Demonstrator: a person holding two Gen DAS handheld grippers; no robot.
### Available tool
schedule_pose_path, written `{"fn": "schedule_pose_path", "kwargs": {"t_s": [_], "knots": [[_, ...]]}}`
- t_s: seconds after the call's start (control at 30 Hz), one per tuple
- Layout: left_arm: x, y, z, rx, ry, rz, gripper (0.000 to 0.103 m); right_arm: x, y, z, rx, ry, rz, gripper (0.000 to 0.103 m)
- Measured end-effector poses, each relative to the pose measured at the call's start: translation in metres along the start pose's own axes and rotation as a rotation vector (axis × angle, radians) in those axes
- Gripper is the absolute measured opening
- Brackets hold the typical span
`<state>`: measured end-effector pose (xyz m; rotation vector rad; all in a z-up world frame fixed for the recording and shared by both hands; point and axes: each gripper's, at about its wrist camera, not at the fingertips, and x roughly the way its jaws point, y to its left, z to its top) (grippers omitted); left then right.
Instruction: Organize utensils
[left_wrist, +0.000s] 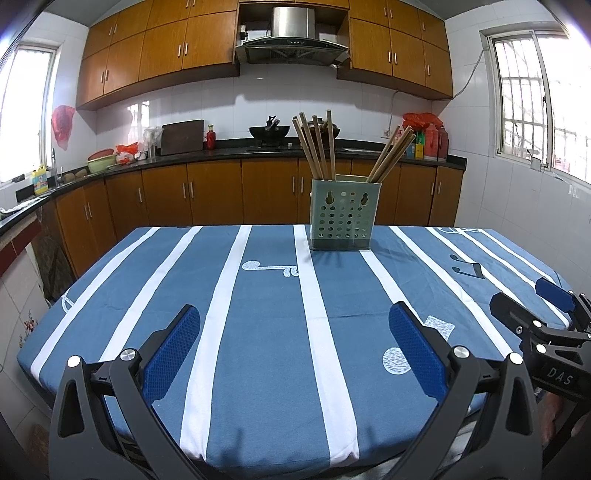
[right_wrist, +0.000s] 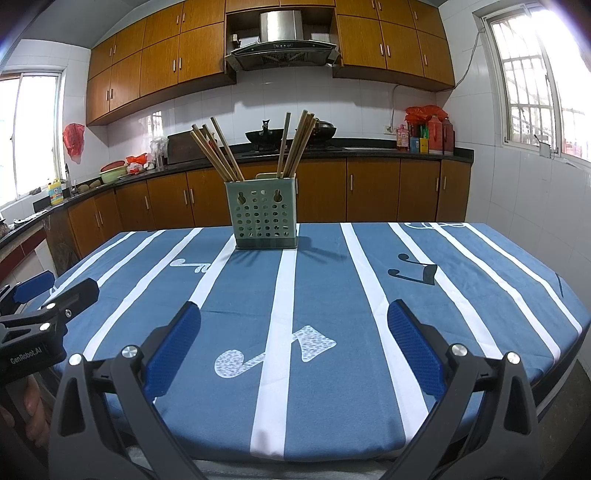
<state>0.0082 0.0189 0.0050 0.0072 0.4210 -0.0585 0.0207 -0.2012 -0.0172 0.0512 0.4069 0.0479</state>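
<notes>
While the striped counter (left_wrist: 258, 369) carries only the green perforated utensil holder (left_wrist: 341, 218) near its far edge, wooden chopsticks (left_wrist: 317, 147) stand in it in two bunches. That suits sorting finished or regrouping pending. Left gripper (left_wrist: 293, 354) and right gripper (right_wrist: 293, 350) hover at the near edge, fingers spread, empty.

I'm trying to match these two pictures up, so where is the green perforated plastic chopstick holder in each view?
Left wrist view: green perforated plastic chopstick holder, right of centre, far table edge.
Right wrist view: same holder, left of centre.
Shared landmark: steel range hood, high on the back wall.
</notes>
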Motion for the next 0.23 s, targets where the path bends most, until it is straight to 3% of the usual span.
{"fn": "schedule_pose_path", "kwargs": {"t_s": [0.23], "knots": [[-0.0003,0.0019,-0.0023,-0.009,0.005,0.001,0.101,-0.0001,-0.0003,0.0007,0.0,0.0,0.0,0.099]]}}
